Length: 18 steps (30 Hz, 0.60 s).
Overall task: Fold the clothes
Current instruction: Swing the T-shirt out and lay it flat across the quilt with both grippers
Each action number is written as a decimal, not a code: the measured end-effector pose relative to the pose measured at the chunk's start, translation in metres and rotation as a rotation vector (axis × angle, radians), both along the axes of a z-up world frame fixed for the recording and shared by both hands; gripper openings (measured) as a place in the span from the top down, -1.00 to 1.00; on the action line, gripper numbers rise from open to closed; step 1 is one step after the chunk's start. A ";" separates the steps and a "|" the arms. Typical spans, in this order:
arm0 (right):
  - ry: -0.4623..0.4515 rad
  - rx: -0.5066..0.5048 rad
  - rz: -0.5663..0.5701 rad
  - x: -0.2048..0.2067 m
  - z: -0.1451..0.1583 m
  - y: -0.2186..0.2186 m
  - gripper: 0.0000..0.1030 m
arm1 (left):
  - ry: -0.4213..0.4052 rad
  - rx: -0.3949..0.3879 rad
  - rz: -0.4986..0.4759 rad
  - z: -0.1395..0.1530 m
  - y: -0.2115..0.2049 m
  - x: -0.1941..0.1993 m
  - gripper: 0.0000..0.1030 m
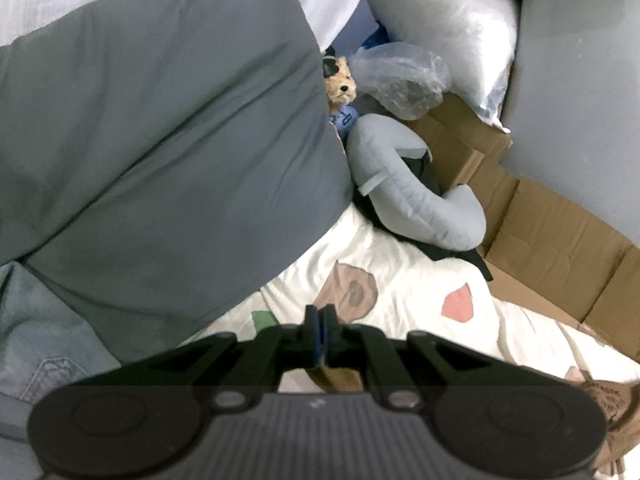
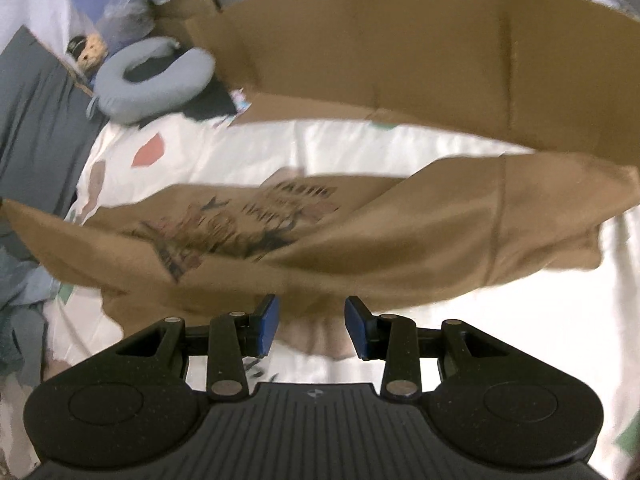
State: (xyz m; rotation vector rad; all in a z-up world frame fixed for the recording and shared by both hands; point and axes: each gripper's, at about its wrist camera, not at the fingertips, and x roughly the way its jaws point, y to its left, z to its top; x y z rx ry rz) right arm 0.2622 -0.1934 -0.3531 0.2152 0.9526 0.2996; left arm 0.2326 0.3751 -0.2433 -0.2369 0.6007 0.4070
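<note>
The right hand-held gripper [image 2: 308,326] is hovering released, its blue pads [image 2: 267,326] spread wide apart just above the near hem of the brown printed T-shirt [image 2: 360,248], gripping nothing. That shirt is lying rumpled across the middle of the bed, on the cream patterned bedsheet [image 2: 328,148], its dark chest print facing up and one sleeve trailing off toward the right edge. Over on the other side, the left hand-held gripper [image 1: 320,330] is sitting clenched, fingers pressed together with a bit of brown cloth [image 1: 338,378] showing right beneath them; whether it is actually pinching that cloth I cannot tell. A big grey pillow [image 1: 160,140] is crowding the left side of the bed. At the far edge a grey neck pillow [image 1: 400,192] is curling beside a small plush toy [image 1: 342,88], and flattened cardboard [image 2: 420,60] is leaning along the far side behind the shirt.
</note>
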 end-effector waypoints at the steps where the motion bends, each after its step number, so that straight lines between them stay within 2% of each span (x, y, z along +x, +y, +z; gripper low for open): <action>1: 0.015 0.012 0.008 -0.001 -0.005 0.006 0.16 | -0.001 -0.001 0.000 0.000 0.000 0.000 0.97; 5: 0.059 0.054 0.037 -0.003 -0.026 0.030 0.16 | -0.003 -0.009 0.002 -0.003 0.001 0.000 0.97; 10: 0.128 0.161 0.000 0.005 -0.051 0.048 0.16 | -0.003 -0.022 0.002 -0.008 0.004 -0.004 0.97; 18: 0.166 0.211 -0.051 0.016 -0.072 0.061 0.16 | -0.010 -0.042 0.003 -0.014 0.009 -0.008 0.97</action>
